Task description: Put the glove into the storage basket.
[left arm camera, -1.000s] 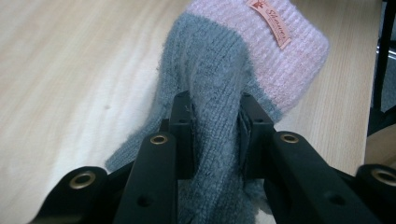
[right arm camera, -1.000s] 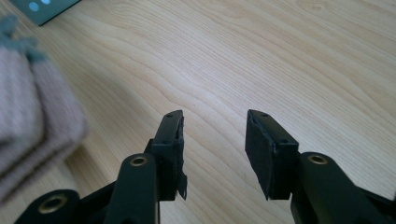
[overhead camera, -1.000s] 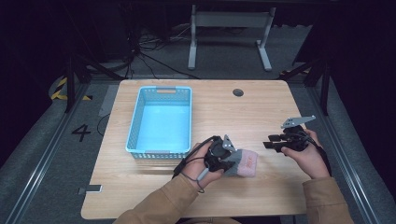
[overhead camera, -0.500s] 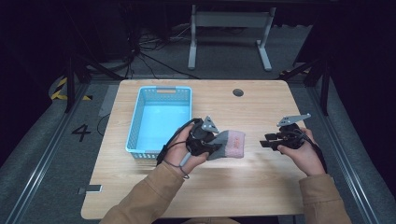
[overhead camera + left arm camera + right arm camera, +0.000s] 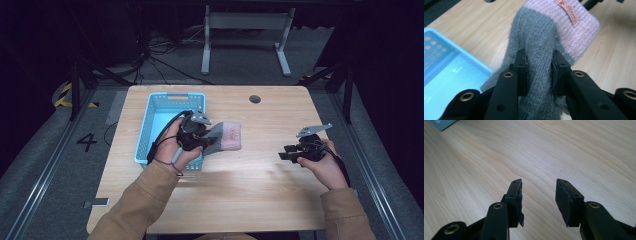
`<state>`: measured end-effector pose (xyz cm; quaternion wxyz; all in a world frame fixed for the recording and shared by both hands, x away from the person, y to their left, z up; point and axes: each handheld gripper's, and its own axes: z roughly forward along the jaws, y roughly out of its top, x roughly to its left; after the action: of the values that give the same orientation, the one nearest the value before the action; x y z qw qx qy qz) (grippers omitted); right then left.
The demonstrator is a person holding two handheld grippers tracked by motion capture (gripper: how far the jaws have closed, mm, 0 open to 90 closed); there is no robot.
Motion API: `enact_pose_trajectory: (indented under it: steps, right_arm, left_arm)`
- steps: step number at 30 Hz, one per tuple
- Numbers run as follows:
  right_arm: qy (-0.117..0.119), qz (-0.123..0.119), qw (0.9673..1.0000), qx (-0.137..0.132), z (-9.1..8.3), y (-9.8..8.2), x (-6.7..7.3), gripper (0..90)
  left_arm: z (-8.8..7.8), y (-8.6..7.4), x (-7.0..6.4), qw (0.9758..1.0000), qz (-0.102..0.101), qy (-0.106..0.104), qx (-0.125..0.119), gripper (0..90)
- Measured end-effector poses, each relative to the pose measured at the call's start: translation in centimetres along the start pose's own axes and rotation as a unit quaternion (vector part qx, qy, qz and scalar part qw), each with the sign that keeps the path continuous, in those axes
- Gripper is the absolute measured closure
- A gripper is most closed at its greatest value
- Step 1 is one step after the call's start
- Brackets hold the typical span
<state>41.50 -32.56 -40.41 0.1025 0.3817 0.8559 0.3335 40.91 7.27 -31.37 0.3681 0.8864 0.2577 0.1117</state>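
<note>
A grey knitted sock with a pink cuff (image 5: 226,136) (image 5: 541,47) hangs in the air, pinched at its grey part by my left gripper (image 5: 204,140) (image 5: 539,72), which is shut on it. The sock sits just right of the light blue basket (image 5: 150,131) (image 5: 439,72), over the basket's right rim and the wooden table (image 5: 250,190). The pink cuff carries a small orange label. My right gripper (image 5: 285,155) (image 5: 537,197) hovers low over bare wood at the right side of the table, open, with nothing between its jaws.
A round cable hole (image 5: 255,99) lies in the table's far edge. A number 4 (image 5: 87,142) is marked on the floor at the left. Metal stand legs (image 5: 245,30) rise behind the table. A corner of the basket (image 5: 441,123) appears in the right gripper view.
My left gripper has carried the sock up and to the left, from the middle front of the table to the basket's right rim. The right gripper has barely shifted.
</note>
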Motion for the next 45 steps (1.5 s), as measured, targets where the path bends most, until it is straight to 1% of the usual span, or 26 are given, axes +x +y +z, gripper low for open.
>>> enact_pose_trajectory:
  steps: [6,9,13,15,19,22,25,27,29,32,35,36,37,39,41,42,45]
  right_arm:
    - [-0.001,0.003,1.0000,0.004,0.2,-0.4,-0.2,57.0]
    - [-0.002,0.005,1.0000,0.007,0.3,-0.6,-0.3,56.9]
    - [-0.005,0.010,0.9999,0.006,0.2,-0.9,-0.3,56.7]
    - [-0.006,0.010,0.9999,0.006,0.1,-1.0,-0.3,56.7]
    - [-0.012,0.005,0.9999,0.001,-0.2,-1.2,0.1,56.3]
    - [-0.017,0.001,0.9999,-0.003,-0.4,-1.2,0.4,56.1]
    - [-0.019,0.000,0.9998,-0.003,-0.4,-1.4,0.5,56.0]
    - [-0.021,0.002,0.9998,-0.003,-0.5,-1.5,0.5,55.7]
    - [-0.023,0.002,0.9997,-0.004,-0.5,-1.7,0.5,55.7]
    - [-0.023,0.004,0.9997,-0.002,-0.4,-1.9,0.5,55.6]
    - [-0.023,0.004,0.9997,-0.002,-0.4,-2.1,0.6,55.5]
    - [-0.025,0.004,0.9997,-0.001,-0.4,-2.1,0.6,55.2]
    - [-0.025,0.004,0.9997,-0.001,-0.4,-2.1,0.6,55.2]
    - [-0.027,0.005,0.9996,-0.001,-0.4,-2.2,0.6,55.2]
    - [-0.027,0.004,0.9996,-0.001,-0.4,-2.3,0.6,55.1]
    - [-0.026,0.004,0.9996,0.000,-0.4,-2.3,0.6,55.0]
    - [-0.028,0.004,0.9996,-0.001,-0.5,-2.5,0.7,54.9]
  left_arm:
    - [-1.0,-0.6,2.3,0.9997,-0.015,0.018,-0.005,71.3]
    - [-1.4,-0.9,3.4,0.9995,-0.017,0.026,-0.001,71.2]
    - [-1.5,-1.4,4.6,0.9992,-0.019,0.034,0.003,71.2]
    - [-1.6,-1.7,5.2,0.9991,-0.019,0.036,-0.002,71.1]
    - [-1.7,-2.3,6.5,0.9987,-0.022,0.046,0.000,71.0]
    - [-1.7,-2.9,7.9,0.9981,-0.031,0.053,0.005,71.0]
    - [-1.6,-3.3,8.9,0.9977,-0.037,0.055,0.011,70.9]
    - [-1.2,-3.5,9.4,0.9976,-0.037,0.057,0.014,71.0]
    - [-0.8,-3.6,9.9,0.9976,-0.033,0.058,0.020,71.0]
    - [-0.2,-3.8,10.6,0.9974,-0.036,0.059,0.020,71.0]
    - [0.3,-4.1,11.2,0.9971,-0.036,0.061,0.026,70.9]
    - [0.6,-4.2,11.5,0.9970,-0.033,0.063,0.031,70.9]
    - [0.8,-4.3,11.6,0.9967,-0.034,0.066,0.032,70.9]
    - [1.3,-4.5,12.0,0.9965,-0.033,0.064,0.042,70.9]
    - [1.8,-4.6,12.3,0.9963,-0.034,0.062,0.049,70.9]
    - [2.1,-4.7,12.3,0.9962,-0.037,0.062,0.048,70.9]
    - [2.8,-5.0,12.7,0.9959,-0.044,0.056,0.056,70.8]
